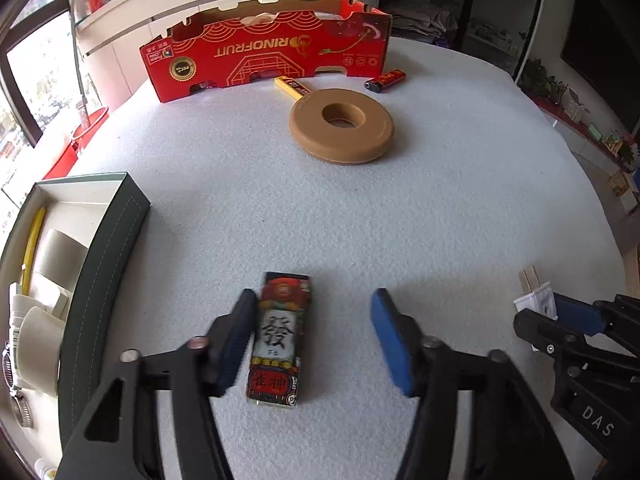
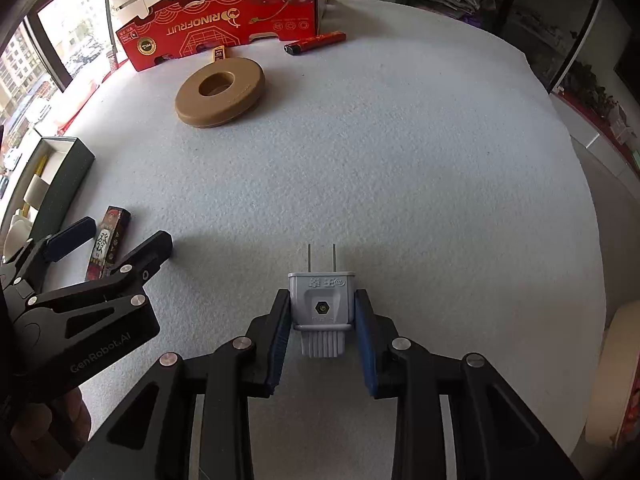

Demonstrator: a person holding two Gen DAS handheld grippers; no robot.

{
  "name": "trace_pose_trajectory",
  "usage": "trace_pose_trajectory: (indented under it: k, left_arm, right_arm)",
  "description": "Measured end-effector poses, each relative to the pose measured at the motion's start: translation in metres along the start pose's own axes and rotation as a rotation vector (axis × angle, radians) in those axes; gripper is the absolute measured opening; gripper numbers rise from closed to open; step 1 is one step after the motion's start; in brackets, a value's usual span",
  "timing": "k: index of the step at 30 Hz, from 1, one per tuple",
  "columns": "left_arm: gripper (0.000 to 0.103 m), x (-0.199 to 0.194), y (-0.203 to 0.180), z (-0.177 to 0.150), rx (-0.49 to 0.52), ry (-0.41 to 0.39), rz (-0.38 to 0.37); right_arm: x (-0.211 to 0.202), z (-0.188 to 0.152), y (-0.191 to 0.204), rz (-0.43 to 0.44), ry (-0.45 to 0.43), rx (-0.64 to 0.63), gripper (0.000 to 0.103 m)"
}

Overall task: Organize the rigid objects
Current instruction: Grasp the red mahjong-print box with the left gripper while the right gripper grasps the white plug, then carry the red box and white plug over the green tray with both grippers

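Observation:
A small printed card box (image 1: 280,340) lies flat on the white table cover. My left gripper (image 1: 314,312) straddles it: the left pad (image 1: 236,336) is at the box's side, and the right pad (image 1: 392,344) stands off with a clear gap, so it is open. The right wrist view shows the same card box (image 2: 108,240) inside the left gripper (image 2: 124,232). My right gripper (image 2: 323,300) is shut on a white two-pin plug (image 2: 322,304), with both blue pads against its sides and the pins pointing away. That plug (image 1: 536,304) also shows at the far right.
A red RINOFRUIT carton (image 1: 264,52) stands at the back. In front of it lie a tan ring (image 1: 342,126), a red lighter (image 1: 386,80) and a yellow stick-like item (image 1: 292,86). A dark green open box (image 1: 104,264) holding several items sits at the left edge.

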State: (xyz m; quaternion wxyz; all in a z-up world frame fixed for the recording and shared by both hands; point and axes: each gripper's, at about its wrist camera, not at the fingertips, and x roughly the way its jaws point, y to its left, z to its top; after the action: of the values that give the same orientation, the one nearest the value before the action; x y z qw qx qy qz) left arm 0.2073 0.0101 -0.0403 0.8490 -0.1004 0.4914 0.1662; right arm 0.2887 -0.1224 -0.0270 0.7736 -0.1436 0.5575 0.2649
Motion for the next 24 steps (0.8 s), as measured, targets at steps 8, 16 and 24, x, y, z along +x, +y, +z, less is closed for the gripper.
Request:
trace_pose_trajectory:
  k: [8, 16, 24]
  left_arm:
    - [0.027, -0.038, 0.009, -0.027, -0.073, -0.003, -0.075]
    - [0.027, -0.095, 0.006, -0.051, -0.079, -0.098, -0.087]
    - [0.027, -0.133, 0.032, -0.069, -0.128, -0.163, -0.062]
  right_arm:
    - [-0.048, -0.034, -0.002, 0.037, -0.088, 0.041, 0.032]
    - [-0.078, -0.054, 0.019, 0.048, -0.122, 0.002, 0.032]
    - [-0.106, -0.059, 0.057, 0.076, -0.172, -0.054, 0.032]
